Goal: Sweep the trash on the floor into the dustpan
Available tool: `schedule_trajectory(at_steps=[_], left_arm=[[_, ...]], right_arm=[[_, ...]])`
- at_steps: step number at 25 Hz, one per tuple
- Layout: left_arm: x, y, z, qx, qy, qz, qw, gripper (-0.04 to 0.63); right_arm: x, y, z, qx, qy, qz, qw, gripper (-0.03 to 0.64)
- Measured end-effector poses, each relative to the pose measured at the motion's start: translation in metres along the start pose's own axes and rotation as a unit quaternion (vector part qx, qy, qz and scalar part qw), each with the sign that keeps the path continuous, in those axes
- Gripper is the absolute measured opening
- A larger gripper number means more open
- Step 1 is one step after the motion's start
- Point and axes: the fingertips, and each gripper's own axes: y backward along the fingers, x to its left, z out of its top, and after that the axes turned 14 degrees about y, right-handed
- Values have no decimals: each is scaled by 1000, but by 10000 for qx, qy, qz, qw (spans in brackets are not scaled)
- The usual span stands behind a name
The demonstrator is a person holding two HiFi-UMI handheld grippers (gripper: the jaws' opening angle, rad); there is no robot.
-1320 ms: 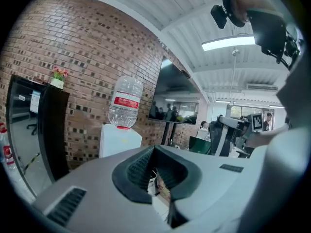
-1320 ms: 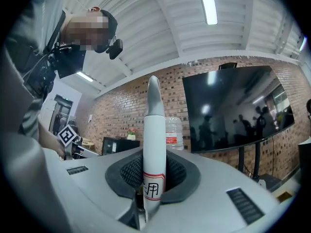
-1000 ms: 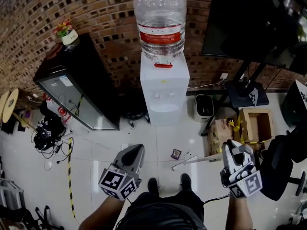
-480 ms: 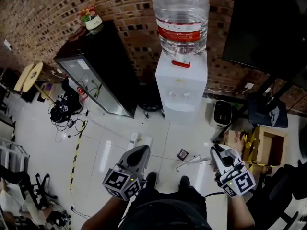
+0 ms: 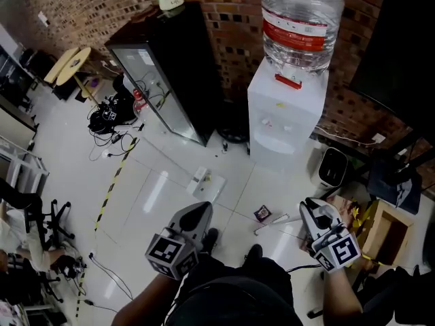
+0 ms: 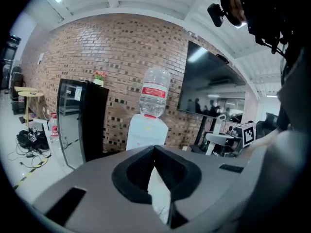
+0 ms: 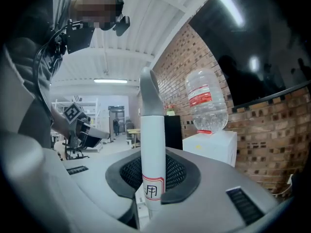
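A small dark scrap of trash (image 5: 262, 214) lies on the white tile floor in front of my shoes. A flat white piece (image 5: 206, 182) lies farther left on the floor; I cannot tell what it is. My right gripper (image 5: 311, 207) (image 7: 152, 181) is shut on a white handle (image 7: 153, 144) with a grey top end. In the head view the handle's shaft (image 5: 275, 224) slants down to the floor beside the scrap. My left gripper (image 5: 199, 211) (image 6: 155, 152) hangs at waist height, jaws meeting at the tips, with nothing seen held. No dustpan shows.
A white water dispenser (image 5: 284, 117) with a clear bottle (image 5: 302, 19) stands against the brick wall. A black glass-front cabinet (image 5: 170, 66) stands to its left. A cardboard box (image 5: 384, 233) is at the right. Cables (image 5: 112, 114) and yellow-black tape (image 5: 115, 182) lie at the left.
The head view has swung left, so the dispenser and cabinet slid right and up. The flat white piece came into view. Both grippers stay at waist height, the right still on the handle.
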Motion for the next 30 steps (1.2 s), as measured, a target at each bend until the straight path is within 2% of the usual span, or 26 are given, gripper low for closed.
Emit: schedule_trajectory(at_steps=[15, 22, 27, 30], left_arm=[[27, 38, -17, -27, -65, 789, 9969, 5], [29, 34, -32, -135, 82, 657, 9977, 5], [26, 29, -36, -219, 128, 624, 9977, 5], [26, 28, -38, -235, 156, 606, 9978, 5]], right_arm=[[9, -23, -80, 211, -22, 495, 9985, 67], [15, -34, -93, 279, -66, 689, 9972, 66], [31, -33, -101, 490, 249, 1053, 9929, 61], [30, -31, -102, 571, 258, 1102, 9919, 58]])
